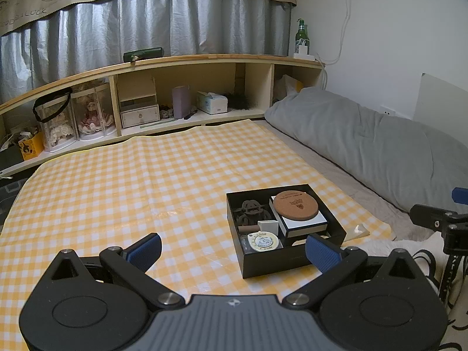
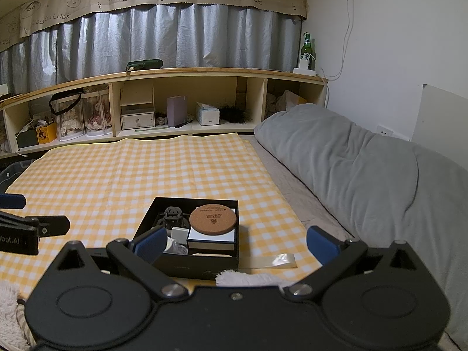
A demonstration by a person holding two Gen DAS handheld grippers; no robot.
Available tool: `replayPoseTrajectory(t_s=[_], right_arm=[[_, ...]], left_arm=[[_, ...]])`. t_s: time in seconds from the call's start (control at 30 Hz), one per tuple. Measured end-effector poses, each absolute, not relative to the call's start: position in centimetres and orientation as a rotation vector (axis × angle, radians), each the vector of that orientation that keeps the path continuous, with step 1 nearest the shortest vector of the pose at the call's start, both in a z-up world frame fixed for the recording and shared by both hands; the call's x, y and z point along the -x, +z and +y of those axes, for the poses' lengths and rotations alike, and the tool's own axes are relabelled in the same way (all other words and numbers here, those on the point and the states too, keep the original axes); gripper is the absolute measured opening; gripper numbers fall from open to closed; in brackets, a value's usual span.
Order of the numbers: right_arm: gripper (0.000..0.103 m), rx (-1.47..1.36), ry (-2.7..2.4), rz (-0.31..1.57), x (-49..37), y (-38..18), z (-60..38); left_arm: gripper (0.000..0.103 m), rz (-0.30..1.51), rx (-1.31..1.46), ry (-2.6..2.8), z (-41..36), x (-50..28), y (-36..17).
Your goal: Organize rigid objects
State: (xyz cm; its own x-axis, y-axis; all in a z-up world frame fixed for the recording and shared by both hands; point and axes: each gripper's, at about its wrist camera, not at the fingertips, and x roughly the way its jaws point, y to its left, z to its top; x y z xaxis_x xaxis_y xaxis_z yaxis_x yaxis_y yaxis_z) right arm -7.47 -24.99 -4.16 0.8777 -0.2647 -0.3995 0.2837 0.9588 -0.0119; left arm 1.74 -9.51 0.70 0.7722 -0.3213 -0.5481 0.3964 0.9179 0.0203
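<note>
Two views, one tidy scene. Left wrist: left gripper (image 1: 234,251) spread wide and empty above the checked cloth (image 1: 117,181); black box (image 1: 289,260) near the cloth's right edge, already packed – cork coaster (image 1: 296,205) atop a white box (image 1: 304,222), tape measure (image 1: 262,241) at the front. Right wrist: right gripper (image 2: 235,244) likewise agape, holding nothing – apparently nothing loose left except a clear strip (image 2: 275,261) beside the box.

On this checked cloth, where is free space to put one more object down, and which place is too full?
The yellow checked cloth is bare from the shelf unit down to the left hand-held gripper, everywhere left of the black box. A narrower bare strip lies between the box and the grey pillow. The box itself is crowded: a cork coaster on a white case, a tape measure.
</note>
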Motion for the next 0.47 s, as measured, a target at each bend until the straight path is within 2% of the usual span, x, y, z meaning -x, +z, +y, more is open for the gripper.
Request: replayPoseTrajectory(t_s=[0.47], right_arm=[[0.103, -0.048, -0.286, 0.41, 7.52, -4.15, -24.99]], left_arm=[[0.103, 0.565, -0.138, -0.386, -9.36, -1.78, 0.71]])
